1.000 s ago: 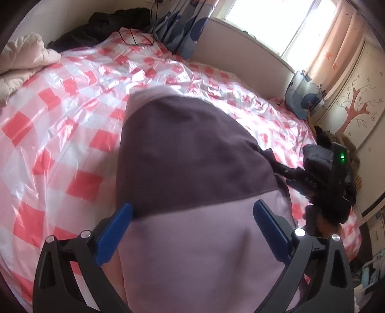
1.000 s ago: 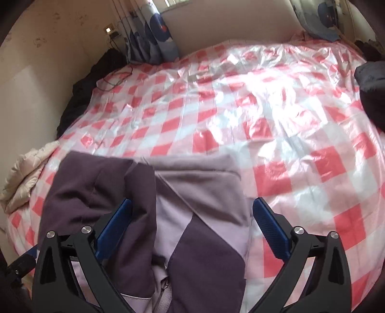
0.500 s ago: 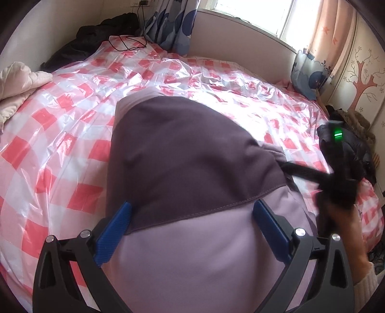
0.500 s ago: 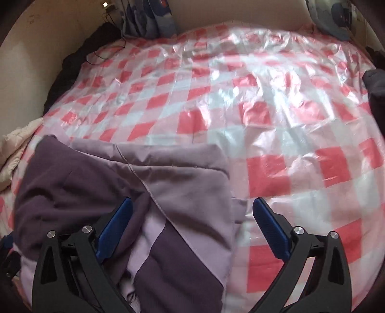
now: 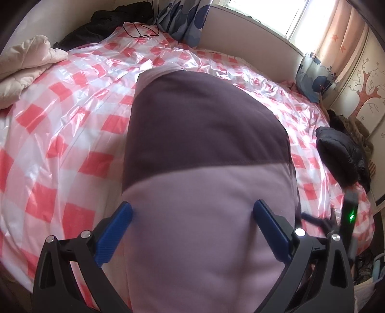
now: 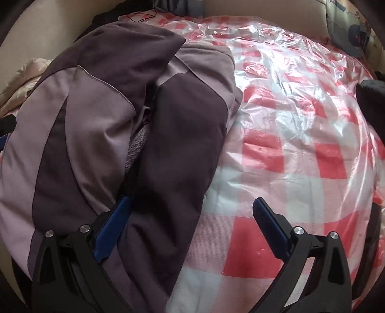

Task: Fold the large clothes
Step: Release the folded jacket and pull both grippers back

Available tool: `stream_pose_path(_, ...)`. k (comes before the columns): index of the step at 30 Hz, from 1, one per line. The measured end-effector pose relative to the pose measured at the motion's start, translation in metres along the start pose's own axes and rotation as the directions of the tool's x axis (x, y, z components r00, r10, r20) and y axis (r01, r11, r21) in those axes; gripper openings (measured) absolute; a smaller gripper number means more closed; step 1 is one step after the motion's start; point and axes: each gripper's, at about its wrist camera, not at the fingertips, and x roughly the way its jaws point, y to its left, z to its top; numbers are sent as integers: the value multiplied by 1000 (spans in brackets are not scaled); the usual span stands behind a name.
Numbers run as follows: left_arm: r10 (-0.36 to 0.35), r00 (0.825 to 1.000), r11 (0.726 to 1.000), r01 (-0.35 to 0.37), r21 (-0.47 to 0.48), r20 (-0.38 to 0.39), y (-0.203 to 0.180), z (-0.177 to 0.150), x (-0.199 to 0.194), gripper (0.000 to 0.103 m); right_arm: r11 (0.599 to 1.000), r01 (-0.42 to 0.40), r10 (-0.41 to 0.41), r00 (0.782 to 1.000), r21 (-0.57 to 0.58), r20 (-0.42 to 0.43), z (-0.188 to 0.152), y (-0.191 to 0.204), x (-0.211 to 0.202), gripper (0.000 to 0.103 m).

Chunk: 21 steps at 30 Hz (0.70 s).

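A lilac and dark purple garment (image 5: 207, 134) lies folded into a long bundle on the bed's red-checked plastic cover (image 5: 60, 134). My left gripper (image 5: 195, 216) is open low over the lilac end, one finger on each side of the cloth. In the right wrist view the same garment (image 6: 101, 115) fills the left half, its two sleeves or flaps folded inward. My right gripper (image 6: 190, 216) is open at the bundle's right edge. Its left finger (image 6: 113, 226) is over the dark cloth and its right finger (image 6: 269, 224) over the cover. Neither holds anything.
A beige quilt (image 5: 28, 62) sits at the bed's left corner, with dark clothes (image 5: 105, 21) and a black cable (image 5: 142, 31) behind it. A black jacket (image 5: 341, 154) lies at the right edge. A blue pillow (image 5: 312, 79) leans against the low wall under the window.
Both grippers have come down closer to the garment. The right gripper has swung to the bundle's right edge, so the cloth looms much larger in its view. Both stay open.
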Motion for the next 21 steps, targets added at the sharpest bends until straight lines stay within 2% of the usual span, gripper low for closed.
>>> stream_pose_path(2, 49, 999, 998, -49, 35, 5, -6, -6, -8, 96, 1000, 10, -10, 999, 4, 33, 3, 2, -22, 96)
stream_pose_path(5, 103, 994, 991, -104, 83, 23, -15, -17, -19, 96, 999, -33, 31, 988, 14, 154, 1, 13, -60, 96)
stream_pose_path(7, 134, 990, 985, -137, 105, 30, -17, -22, -22, 96, 999, -37, 36, 980, -2, 197, -3, 25, -68, 96)
stream_pose_path(10, 177, 983, 974, -182, 134, 52, -23, -31, -29, 96, 998, 13, -5, 993, -66, 121, -17, 41, -31, 96)
stream_pose_path(12, 194, 979, 968, -201, 151, 60, -26, -35, -32, 96, 999, -13, 17, 996, -47, 86, -23, 37, -17, 96)
stream_pose_path(16, 223, 972, 950, -234, 207, 76, -33, -44, -37, 96, 998, -61, 62, 997, -11, 46, -13, 21, -35, 96)
stream_pose_path(21, 222, 971, 940, -237, 245, 90, -38, -49, -44, 96, 999, -44, 45, 995, -16, 93, -7, 26, -73, 96)
